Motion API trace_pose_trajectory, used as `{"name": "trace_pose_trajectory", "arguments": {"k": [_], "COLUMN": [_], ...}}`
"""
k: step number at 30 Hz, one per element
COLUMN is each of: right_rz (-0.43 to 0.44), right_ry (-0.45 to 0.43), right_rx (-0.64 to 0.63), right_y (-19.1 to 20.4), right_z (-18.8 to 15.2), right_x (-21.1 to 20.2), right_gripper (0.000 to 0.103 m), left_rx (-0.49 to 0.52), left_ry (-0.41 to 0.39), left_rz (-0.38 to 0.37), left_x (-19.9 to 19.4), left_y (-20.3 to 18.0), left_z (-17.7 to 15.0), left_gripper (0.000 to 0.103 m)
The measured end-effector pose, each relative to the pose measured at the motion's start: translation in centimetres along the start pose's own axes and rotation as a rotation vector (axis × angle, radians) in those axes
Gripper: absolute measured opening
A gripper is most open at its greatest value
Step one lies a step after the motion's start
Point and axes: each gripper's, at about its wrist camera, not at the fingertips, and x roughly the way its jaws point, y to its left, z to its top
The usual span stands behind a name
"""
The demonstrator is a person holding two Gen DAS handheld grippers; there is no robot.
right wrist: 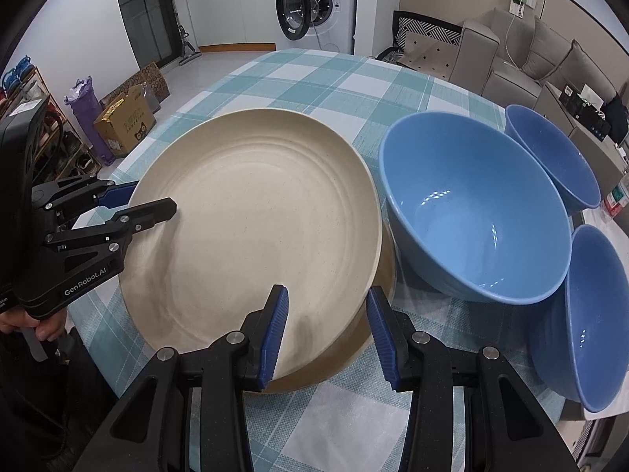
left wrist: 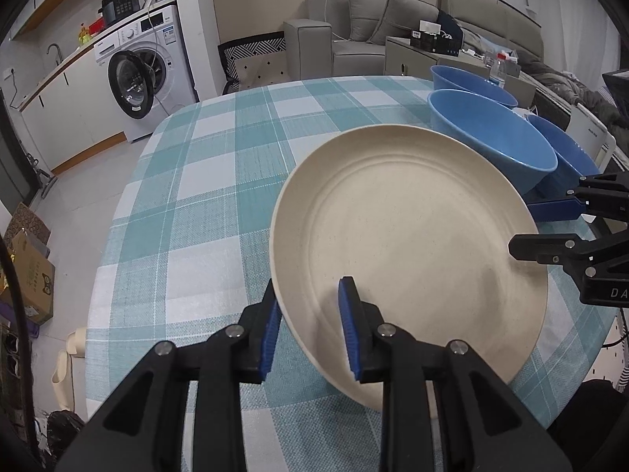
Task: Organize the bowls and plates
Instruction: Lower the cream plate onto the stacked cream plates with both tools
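A cream plate (left wrist: pixel 412 244) lies on the checked tablecloth; in the right wrist view (right wrist: pixel 255 228) it rests on a second plate whose darker rim (right wrist: pixel 354 350) shows beneath. My left gripper (left wrist: pixel 310 330) is open and straddles the plate's near-left rim, one finger over it and one outside. My right gripper (right wrist: pixel 326 334) is open and straddles the plates' near-right rim. It also shows in the left wrist view (left wrist: pixel 550 224); the left one shows in the right wrist view (right wrist: pixel 149 200). Three blue bowls (right wrist: pixel 475 212) (right wrist: pixel 550 153) (right wrist: pixel 597 314) stand right of the plates.
The round table (left wrist: pixel 204 181) with the teal checked cloth has bare cloth left of and behind the plates. A washing machine (left wrist: pixel 145 67), sofa (left wrist: pixel 393 27) and cardboard boxes (right wrist: pixel 125 126) stand around the table.
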Motion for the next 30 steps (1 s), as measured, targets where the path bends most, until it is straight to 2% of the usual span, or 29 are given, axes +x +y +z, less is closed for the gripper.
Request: {"name": "trace_pose_trajectory", "arguments": {"k": [12,23,30], "right_rz": [0.004,-0.048,-0.068], "right_ry": [0.042,0.05,0.048], "right_rx": [0.003,-0.009,-0.017], "right_y": [-0.4,-0.7,-0.9], "right_z": [-0.5,-1.2,-1.4], "right_x": [1.5,1.8,2.3], "right_gripper": [0.043,0.043,0.043], "left_rx": [0.002,0.016,0.048], "left_ry": [0.016,0.015,0.001], "left_rz": [-0.001,-0.008,0.042], "left_x": [0.8,1.5,1.7], "left_y": [-0.4,-1.3,-2.3], "left_z": [-0.3,-0.5,-0.7], "left_gripper": [0.027,0.028,0.031]}}
